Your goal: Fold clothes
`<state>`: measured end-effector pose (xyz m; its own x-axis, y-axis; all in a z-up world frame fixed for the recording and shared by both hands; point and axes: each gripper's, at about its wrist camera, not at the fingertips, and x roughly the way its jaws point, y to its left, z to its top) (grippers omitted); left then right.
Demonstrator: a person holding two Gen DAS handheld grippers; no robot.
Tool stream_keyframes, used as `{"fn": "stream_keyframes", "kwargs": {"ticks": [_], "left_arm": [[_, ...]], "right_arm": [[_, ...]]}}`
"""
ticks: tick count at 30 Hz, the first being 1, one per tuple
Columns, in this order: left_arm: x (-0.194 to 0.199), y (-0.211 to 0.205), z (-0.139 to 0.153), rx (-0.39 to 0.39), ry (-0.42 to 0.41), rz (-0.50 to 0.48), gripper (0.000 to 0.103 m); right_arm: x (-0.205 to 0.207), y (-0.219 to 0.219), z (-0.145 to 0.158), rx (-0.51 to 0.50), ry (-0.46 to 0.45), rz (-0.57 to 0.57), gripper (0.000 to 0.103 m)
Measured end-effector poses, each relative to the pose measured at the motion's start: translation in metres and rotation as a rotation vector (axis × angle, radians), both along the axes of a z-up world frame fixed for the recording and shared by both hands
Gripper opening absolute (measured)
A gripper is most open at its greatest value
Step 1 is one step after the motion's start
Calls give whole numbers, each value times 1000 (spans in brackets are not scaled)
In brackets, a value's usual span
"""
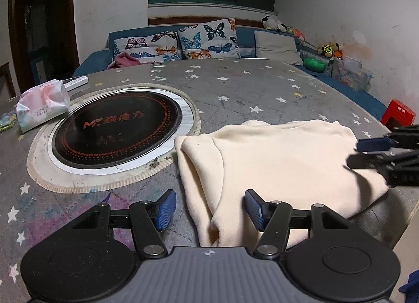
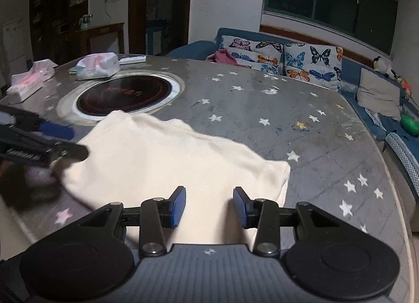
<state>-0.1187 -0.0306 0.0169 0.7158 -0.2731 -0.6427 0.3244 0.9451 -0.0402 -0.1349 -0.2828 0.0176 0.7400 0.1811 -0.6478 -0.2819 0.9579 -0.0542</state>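
Blue-padded fingers of the left gripper [image 1: 209, 210] are standing apart over the near left corner of the cream garment [image 1: 275, 161], one pad out over the star-printed tablecloth [image 1: 235, 88] and the other over the fabric, clamping nothing. Folded into a rough rectangle, that garment is lying on the cloth just to the right of the round black cooktop [image 1: 115, 130], its far left corner nearly touching the cooktop's pale ring. Beyond the garment's right edge, the right gripper [image 2: 209, 206] is hovering with jaws parted, pinching no fabric, while a tissue pack [image 1: 43, 105] is sitting left of the cooktop.
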Motion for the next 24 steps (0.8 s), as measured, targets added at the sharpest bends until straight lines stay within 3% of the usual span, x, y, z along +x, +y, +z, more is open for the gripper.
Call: {"fn": "stream_keyframes", "kwargs": {"ticks": [5, 11, 15, 21, 24], "left_arm": [[1, 2, 0, -6, 12, 1, 63], [2, -1, 0, 3, 10, -1, 63], [3, 1, 1, -5, 17, 0, 63], [3, 0, 5, -5, 14, 4, 63], [3, -1, 7, -3, 9, 10, 72]], "right_arm": [[18, -16, -8, 52, 38, -51, 38], [37, -20, -2, 66, 14, -71, 38], [49, -20, -13, 55, 45, -92, 39], [42, -14, -2, 29, 19, -84, 39], [38, -10, 3, 9, 11, -72, 40]]}}
